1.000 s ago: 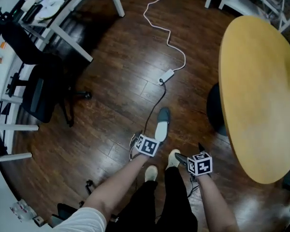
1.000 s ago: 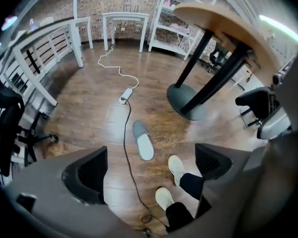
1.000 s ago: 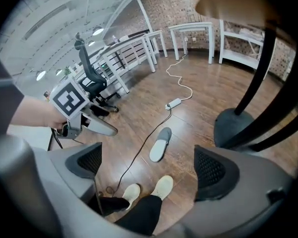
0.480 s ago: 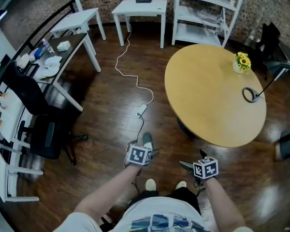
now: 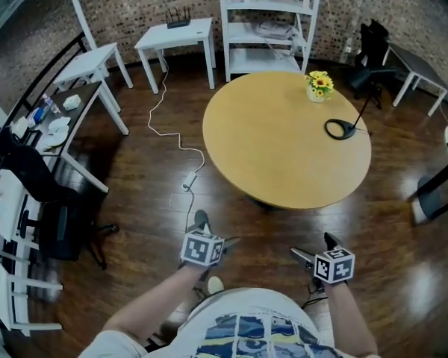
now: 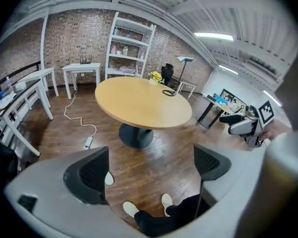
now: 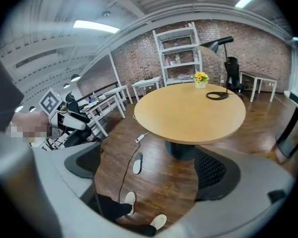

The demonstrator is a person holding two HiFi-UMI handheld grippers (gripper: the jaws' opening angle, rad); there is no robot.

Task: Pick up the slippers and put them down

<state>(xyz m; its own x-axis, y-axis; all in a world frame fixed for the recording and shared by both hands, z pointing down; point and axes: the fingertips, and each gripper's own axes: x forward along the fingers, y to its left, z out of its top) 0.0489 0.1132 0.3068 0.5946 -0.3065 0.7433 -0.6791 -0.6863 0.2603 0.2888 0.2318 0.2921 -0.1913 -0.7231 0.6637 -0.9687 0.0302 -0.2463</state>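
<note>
Both tools were held low over the wooden floor [image 5: 142,177], near the person's feet. The left tool [image 6: 149,170] had its jaws spread wide with only floor between them, and the right tool [image 7: 149,167] was likewise released and empty. One grey slipper [image 5: 201,219] lay flat on the floor, gripped by neither tool. From the head view it sat just at 12 o'clock of the left tool's marker cube [image 5: 201,248], which covered its near end. A white power strip [image 5: 188,179] lay further out at 12 o'clock, its white cable [image 5: 164,118] winding away toward a small white side table [image 5: 175,34] at 11 o'clock. A round wooden bench [image 5: 284,144] filled the middle, carrying a pot of yellow flowers [image 5: 319,86] and a black lamp base [image 5: 342,129], with a white shelf unit [image 5: 265,21] behind it at 12 o'clock. A black office chair [image 5: 56,226] stood at 9 o'clock beside a desk. In the left gripper view the left jaw hid nearly all of the slipper [image 6: 109,178], leaving a pale sliver. The right gripper view showed the slipper [image 7: 137,163] whole, with a dark cable [image 7: 124,175] passing just beside it, and the bench pedestal [image 7: 181,150] beyond at 1 o'clock. It also showed the left tool [image 7: 77,125] at 10 o'clock.
</note>
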